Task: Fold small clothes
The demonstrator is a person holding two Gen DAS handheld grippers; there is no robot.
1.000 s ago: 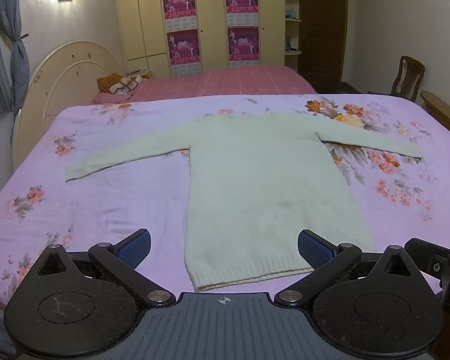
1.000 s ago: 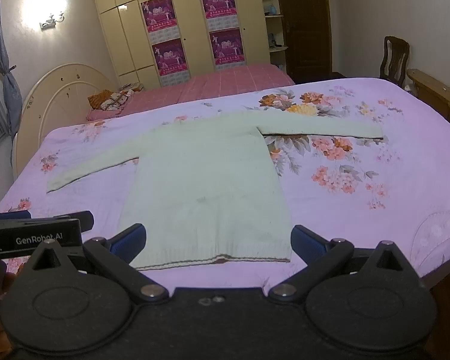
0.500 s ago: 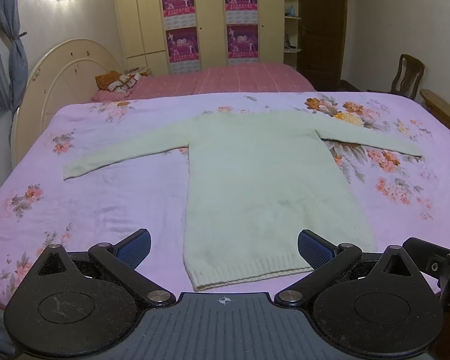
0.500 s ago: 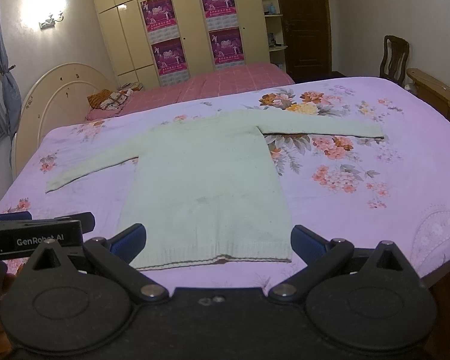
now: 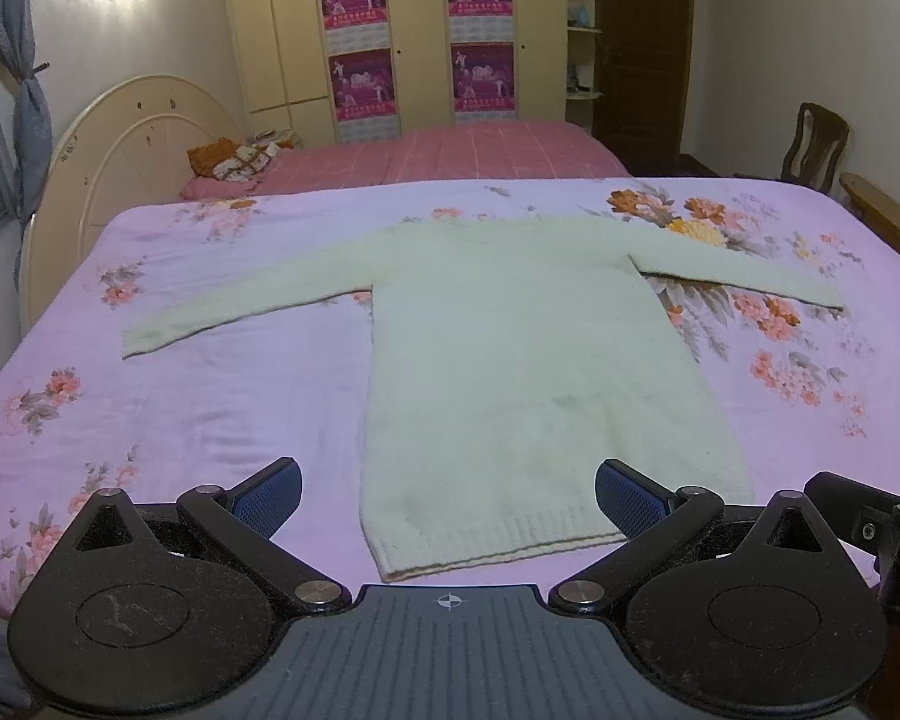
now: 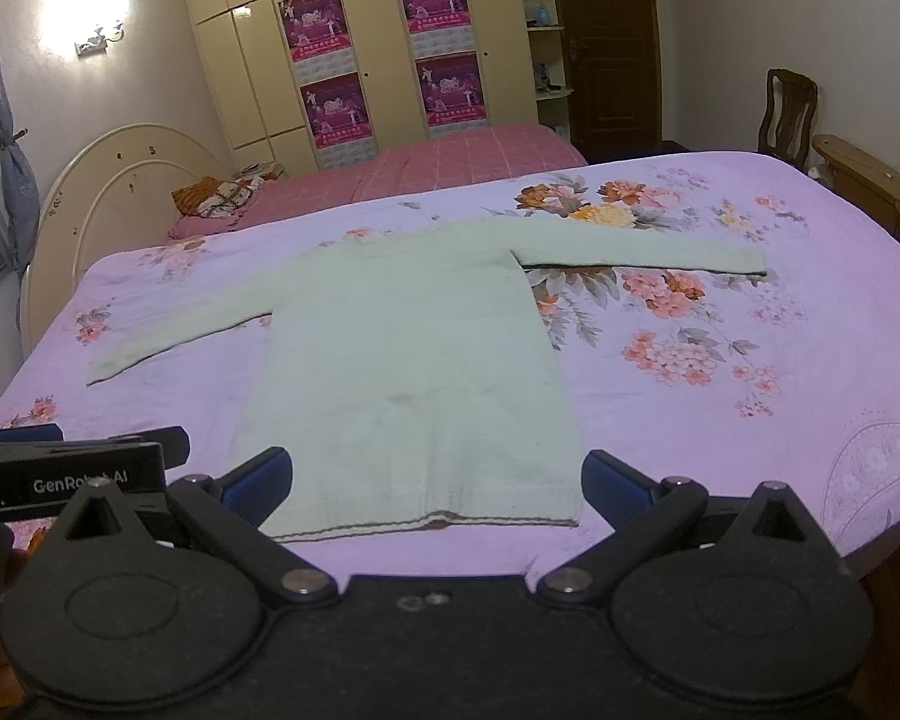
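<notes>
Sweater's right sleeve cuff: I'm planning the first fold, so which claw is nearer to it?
Right. The right claw hovers open near the hem, closer to that sleeve cuff; the left claw, also open, sits farther to its left.

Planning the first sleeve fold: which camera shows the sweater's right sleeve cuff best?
The right wrist view: the right sleeve lies whole, its cuff well inside the picture. The left wrist view shows that sleeve too, but nearer the distorted edge.

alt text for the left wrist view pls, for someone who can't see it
A pale long-sleeved sweater lies flat, sleeves spread, on a bed with a lilac floral sheet. The open left gripper hovers near its hem, touching nothing. Behind are a pink bed and a wardrobe.
</notes>
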